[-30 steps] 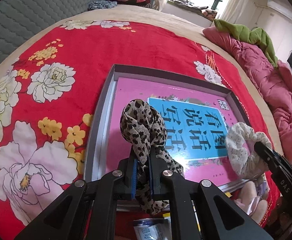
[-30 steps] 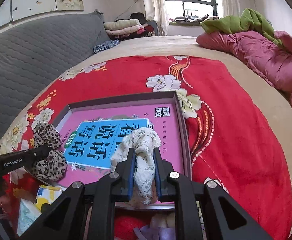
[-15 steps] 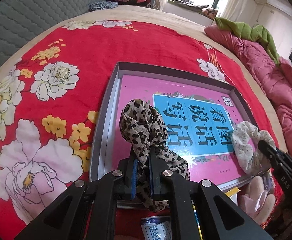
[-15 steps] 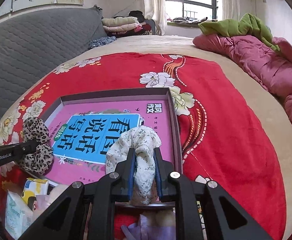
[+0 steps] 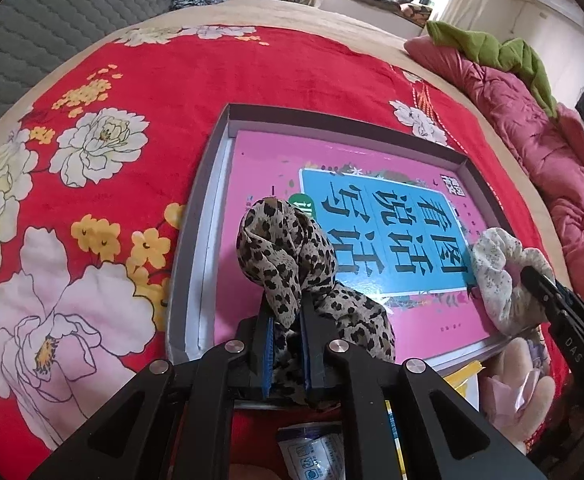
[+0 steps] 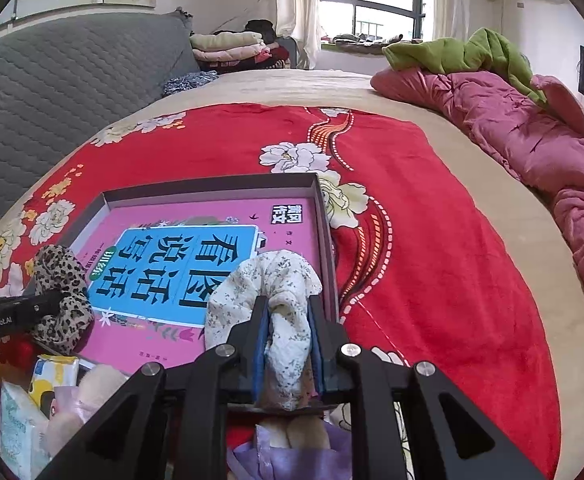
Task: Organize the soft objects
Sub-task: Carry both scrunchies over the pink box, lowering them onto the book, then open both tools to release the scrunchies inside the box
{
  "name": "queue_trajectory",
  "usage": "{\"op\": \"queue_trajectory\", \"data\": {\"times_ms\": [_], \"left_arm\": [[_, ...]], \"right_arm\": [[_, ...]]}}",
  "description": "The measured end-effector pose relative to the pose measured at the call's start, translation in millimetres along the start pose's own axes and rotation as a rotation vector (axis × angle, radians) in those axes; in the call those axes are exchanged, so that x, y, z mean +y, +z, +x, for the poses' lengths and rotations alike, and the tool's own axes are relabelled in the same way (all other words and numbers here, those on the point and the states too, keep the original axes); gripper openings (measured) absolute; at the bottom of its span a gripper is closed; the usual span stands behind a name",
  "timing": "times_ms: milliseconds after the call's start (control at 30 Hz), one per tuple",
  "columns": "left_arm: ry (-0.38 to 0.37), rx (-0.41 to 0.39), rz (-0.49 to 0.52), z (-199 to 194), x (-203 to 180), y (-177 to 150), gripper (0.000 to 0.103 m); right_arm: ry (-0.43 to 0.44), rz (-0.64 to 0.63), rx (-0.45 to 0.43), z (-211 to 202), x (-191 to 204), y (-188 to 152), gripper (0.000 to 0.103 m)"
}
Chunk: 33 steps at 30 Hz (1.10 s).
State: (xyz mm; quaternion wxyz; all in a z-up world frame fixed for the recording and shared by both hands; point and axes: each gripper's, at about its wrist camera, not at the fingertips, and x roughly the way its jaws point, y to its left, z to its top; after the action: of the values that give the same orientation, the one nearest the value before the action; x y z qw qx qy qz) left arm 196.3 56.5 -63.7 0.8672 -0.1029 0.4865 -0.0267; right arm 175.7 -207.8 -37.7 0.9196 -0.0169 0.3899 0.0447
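- Red flowered blanket (image 5: 196, 80) across bed, shallow grey box (image 5: 208, 184) on it, pink book (image 6: 228, 272) flat inside.
- Left hand-held gripper (image 5: 288, 320) clamped on leopard scrunchie (image 5: 288, 248), above box's near left part, probably for setting down.
- Right hand-held gripper (image 6: 288, 320) clamped on white flowered scrunchie (image 6: 276, 284), near right part.
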Motion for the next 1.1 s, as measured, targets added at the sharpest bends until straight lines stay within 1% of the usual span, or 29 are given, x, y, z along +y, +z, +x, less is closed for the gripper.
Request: {"op": "queue_trajectory", "data": {"times_ms": [100, 300, 467, 533, 667, 700, 733, 800, 867, 900, 933, 1000, 1100], "left_arm": [[0.002, 0.004, -0.007, 0.4, 2.5, -1.6, 0.011], [-0.016, 0.011, -0.015, -1.7, 3.5, -4.3, 0.012], [-0.026, 0.013, -0.023, -4.0, 4.3, -7.6, 0.014], [-0.027, 0.012, -0.019, -5.3, 4.1, -7.5, 0.016], [-0.033, 0.013, -0.015, -7.1, 3.9, -8.3, 0.016], [-0.035, 0.014, -0.015, -7.2, 4.6, -8.5, 0.017], [-0.037, 0.015, -0.012, -7.4, 4.4, -8.5, 0.019], [-0.043, 0.018, -0.014, -8.2, 4.8, -8.5, 0.023], [-0.046, 0.019, -0.015, -9.2, 4.7, -8.3, 0.031], [-0.049, 0.023, -0.014, -9.4, 4.5, -8.4, 0.038], [-0.057, 0.024, -0.012, -10.2, 4.5, -8.6, 0.042], [-0.059, 0.023, -0.014, -12.1, 5.0, -8.9, 0.046], [-0.077, 0.022, -0.022, -15.2, 5.2, -9.0, 0.053]], "right_arm": [[-0.004, 0.006, 0.000, -2.0, -1.1, -0.8, 0.019], [0.013, 0.010, -0.003, -6.8, -2.4, -0.4, 0.024], [0.012, 0.024, -0.008, -11.4, -5.7, -1.7, 0.035], [0.010, 0.023, -0.014, -13.1, -5.9, -1.5, 0.043], [0.010, 0.013, -0.020, -14.9, -3.3, -1.1, 0.046], [0.006, 0.009, -0.026, -16.3, -2.2, -0.7, 0.049], [0.004, 0.007, -0.031, -17.3, -1.3, -0.4, 0.052], [-0.004, 0.002, -0.039, -19.1, 0.1, 0.5, 0.056], [-0.010, 0.000, -0.043, -21.3, 1.0, 1.9, 0.056], [-0.011, 0.000, -0.050, -22.8, 1.1, 2.6, 0.056], [-0.010, 0.000, -0.052, -23.7, 0.4, 3.0, 0.059], [-0.011, 0.002, -0.059, -26.3, 0.1, 4.5, 0.063], [-0.009, 0.006, -0.068, -30.2, -0.5, 6.7, 0.064]]}}
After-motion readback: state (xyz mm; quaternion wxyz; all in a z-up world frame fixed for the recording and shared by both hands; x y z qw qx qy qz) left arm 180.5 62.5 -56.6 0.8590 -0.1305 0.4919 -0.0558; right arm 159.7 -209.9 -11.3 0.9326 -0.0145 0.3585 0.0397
